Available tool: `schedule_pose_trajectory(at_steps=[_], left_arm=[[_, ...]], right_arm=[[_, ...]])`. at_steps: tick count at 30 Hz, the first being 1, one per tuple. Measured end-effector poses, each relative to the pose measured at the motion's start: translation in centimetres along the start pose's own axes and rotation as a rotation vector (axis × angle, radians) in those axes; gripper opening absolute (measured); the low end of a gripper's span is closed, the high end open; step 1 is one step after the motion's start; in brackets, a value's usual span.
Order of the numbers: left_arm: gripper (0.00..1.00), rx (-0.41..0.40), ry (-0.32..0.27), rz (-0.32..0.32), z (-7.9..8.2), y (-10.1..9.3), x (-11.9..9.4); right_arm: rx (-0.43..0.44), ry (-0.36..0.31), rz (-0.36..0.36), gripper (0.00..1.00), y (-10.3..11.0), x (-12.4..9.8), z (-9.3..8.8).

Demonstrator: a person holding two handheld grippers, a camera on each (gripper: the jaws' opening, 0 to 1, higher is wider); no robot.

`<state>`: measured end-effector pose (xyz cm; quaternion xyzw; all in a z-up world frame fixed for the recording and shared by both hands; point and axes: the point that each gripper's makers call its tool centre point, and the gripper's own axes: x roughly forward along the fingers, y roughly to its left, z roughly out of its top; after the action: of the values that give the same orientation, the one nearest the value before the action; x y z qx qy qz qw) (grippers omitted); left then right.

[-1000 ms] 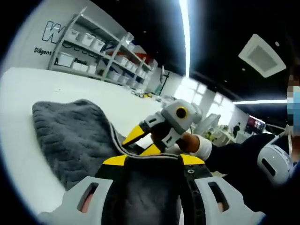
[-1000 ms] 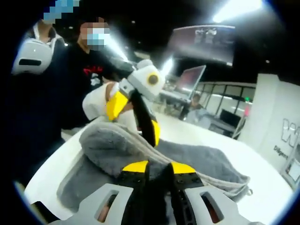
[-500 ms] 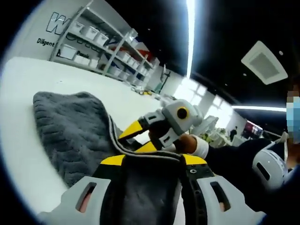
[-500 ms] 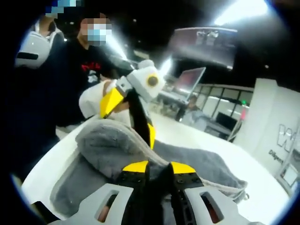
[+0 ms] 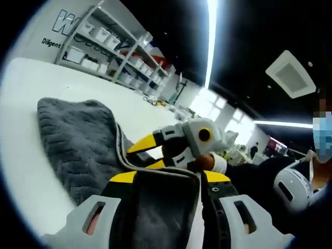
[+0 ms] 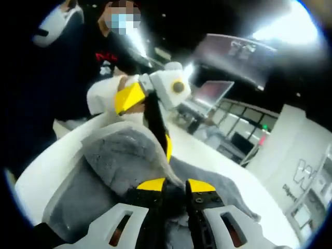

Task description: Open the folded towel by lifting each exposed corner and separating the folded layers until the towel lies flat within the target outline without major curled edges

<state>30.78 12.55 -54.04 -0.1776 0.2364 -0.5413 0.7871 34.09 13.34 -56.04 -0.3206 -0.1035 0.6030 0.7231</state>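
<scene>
The grey towel (image 5: 78, 145) is lying across the white table (image 5: 26, 93), spreading over the left half of the left gripper view, with a piped edge running up into the lower centre of the frame. There the left gripper (image 5: 165, 179) is clamping that edge between its yellow-tipped jaws, the cloth draping down over them and hiding their inner faces. In the right gripper view the towel (image 6: 124, 155) is bulging up in a rounded fold at the centre left, and the right gripper (image 6: 175, 185) is pinching a layer at the bottom centre, jaws nearly together.

Each tool is appearing in the other's view: the right gripper (image 5: 148, 155) is pointing left at the frame's centre, held by a white-gloved hand (image 5: 207, 162); the left gripper (image 6: 150, 119) is angling down into the fold, its lower jaw partly buried.

The person's dark sleeve (image 5: 259, 176) is running off the right edge. Shelving (image 5: 114, 54) is standing at the upper left, blurred.
</scene>
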Motion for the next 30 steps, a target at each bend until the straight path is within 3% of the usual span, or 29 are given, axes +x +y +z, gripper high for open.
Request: schedule_pose_trajectory(at_steps=[3, 7, 15, 22, 30], left_arm=[[0.46, -0.020, -0.003, -0.002, 0.1, 0.4, -0.3], [0.45, -0.035, -0.002, 0.006, -0.1, 0.4, -0.4], [0.45, -0.048, -0.029, -0.012, 0.0, -0.1, -0.6], [0.42, -0.069, -0.035, -0.035, -0.4, -0.7, -0.5], [0.42, -0.130, -0.050, -0.059, -0.8, -0.3, -1.0]], right_arm=[[-0.055, 0.007, -0.013, 0.10, 0.3, 0.2, 0.2], [-0.067, 0.001, -0.014, 0.09, 0.2, 0.3, 0.4], [0.038, -0.119, -0.035, 0.10, -0.6, -0.3, 2.8], [0.014, -0.090, -0.027, 0.10, 0.1, 0.6, 2.6], [-0.193, -0.029, -0.078, 0.09, 0.7, 1.4, 2.8]])
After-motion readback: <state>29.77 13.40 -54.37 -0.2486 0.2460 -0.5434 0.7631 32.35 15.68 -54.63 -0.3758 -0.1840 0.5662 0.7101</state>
